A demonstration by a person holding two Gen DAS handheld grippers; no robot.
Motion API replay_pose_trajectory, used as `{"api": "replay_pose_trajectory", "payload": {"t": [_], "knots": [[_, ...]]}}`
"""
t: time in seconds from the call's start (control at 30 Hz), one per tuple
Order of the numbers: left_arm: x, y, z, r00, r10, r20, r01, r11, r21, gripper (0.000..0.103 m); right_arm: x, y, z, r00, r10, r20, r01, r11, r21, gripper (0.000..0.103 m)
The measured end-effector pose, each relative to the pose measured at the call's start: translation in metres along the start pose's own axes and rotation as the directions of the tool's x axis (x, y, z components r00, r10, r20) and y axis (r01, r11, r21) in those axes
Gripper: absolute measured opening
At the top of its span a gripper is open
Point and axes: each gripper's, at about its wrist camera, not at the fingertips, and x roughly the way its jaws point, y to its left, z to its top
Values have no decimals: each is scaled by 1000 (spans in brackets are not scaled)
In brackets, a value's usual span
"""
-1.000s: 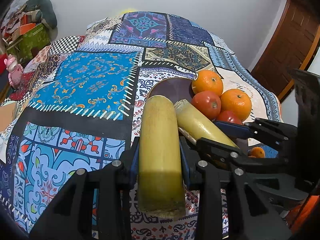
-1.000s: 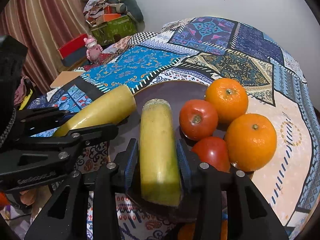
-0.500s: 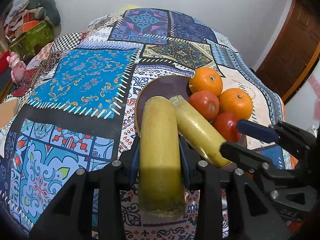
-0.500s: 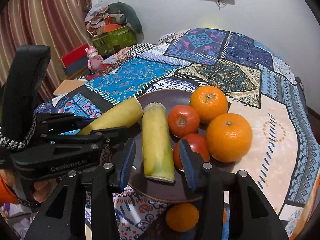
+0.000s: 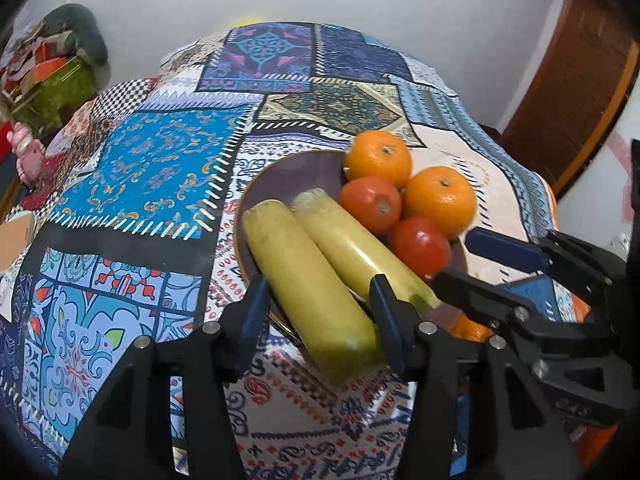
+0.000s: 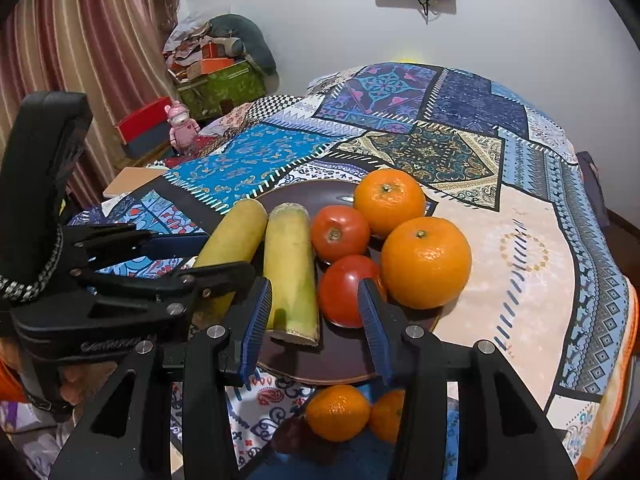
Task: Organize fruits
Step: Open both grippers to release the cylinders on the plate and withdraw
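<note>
Letting go: left gripper [image 5: 318,300], clamped on yellow-green stalk [image 5: 308,292] a second ago, now spread wide, stalk lying loose between fingers, far end on dark plate [image 5: 280,172]. Right gripper [image 6: 314,320] also released, pulled back from second stalk [image 6: 290,268], which rests on plate beside tomatoes [image 6: 340,232] and oranges [image 6: 426,262].

Plate [image 6: 320,196]: the far-left part is left bare; the rest is filled by two yellow-green stalks [image 6: 290,268], two tomatoes [image 6: 340,232] and two oranges [image 6: 426,262].
Near edge: passage is blocked by two small oranges [image 6: 338,412] beside the rim.
Cloth [image 5: 152,168]: open room is offered left of and behind the plate.
Right side: bare cloth is seen beyond the oranges.
</note>
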Motion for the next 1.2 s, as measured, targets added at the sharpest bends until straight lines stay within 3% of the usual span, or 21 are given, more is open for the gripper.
{"api": "replay_pose_trajectory", "payload": {"t": [0.6, 0.97, 1.2], "knots": [[-43, -8, -17, 998, 10, 59, -15, 996, 84, 53, -35, -5, -14, 999, -46, 25, 45, 998, 53, 42], [-66, -23, -42, 996, -23, 81, 13, 992, 125, 59, -53, 3, -46, 996, -94, 7, 93, 992, 86, 42], [-55, -25, -57, 998, -56, 39, 51, 992, 115, 60, -45, 2, -67, 993, -115, -41, 119, 987, 111, 42]]}}
